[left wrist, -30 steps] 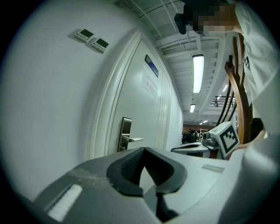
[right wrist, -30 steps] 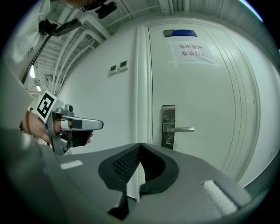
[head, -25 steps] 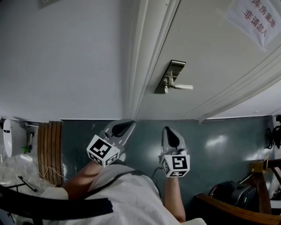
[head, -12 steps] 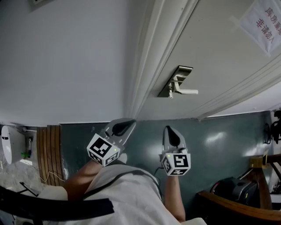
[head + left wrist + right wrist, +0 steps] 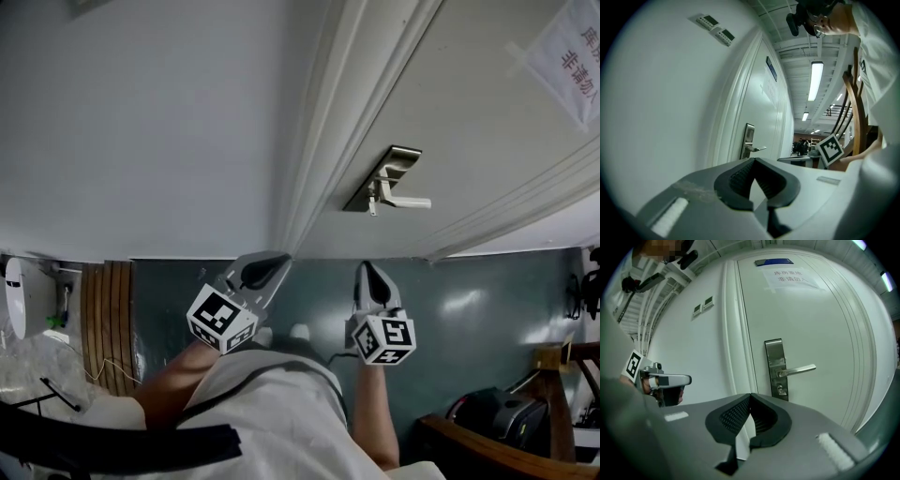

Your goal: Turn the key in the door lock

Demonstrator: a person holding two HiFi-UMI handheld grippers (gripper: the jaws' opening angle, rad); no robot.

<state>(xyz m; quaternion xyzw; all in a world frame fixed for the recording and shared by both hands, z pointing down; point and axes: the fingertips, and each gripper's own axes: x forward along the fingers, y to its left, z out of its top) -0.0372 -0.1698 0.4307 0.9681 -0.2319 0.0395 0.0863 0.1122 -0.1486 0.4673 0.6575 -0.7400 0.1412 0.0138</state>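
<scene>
A white door (image 5: 469, 103) carries a steel lock plate (image 5: 384, 178) with a lever handle (image 5: 410, 201). In the right gripper view the plate (image 5: 774, 357) and the handle (image 5: 799, 370) show clearly, and a small key (image 5: 780, 390) sticks out of the cylinder below the handle. My right gripper (image 5: 366, 270) is shut and empty, well short of the door, and its jaws (image 5: 750, 395) point left of the plate. My left gripper (image 5: 273, 262) is also shut and empty, aimed at the door frame. From the left gripper (image 5: 753, 159) the lock plate (image 5: 748, 138) is seen edge-on.
A paper notice (image 5: 572, 56) is taped high on the door, with a blue sign (image 5: 773, 261) above it. Wall switches (image 5: 704, 305) sit left of the frame. On the dark floor are wooden slats (image 5: 103, 319) at left, a black bag (image 5: 497, 408) and a wooden chair (image 5: 497, 450) at right.
The lock plate has slid up and right in the head view. My right gripper has dropped a little and rolled, showing another marker face. The left gripper has hardly shifted.
</scene>
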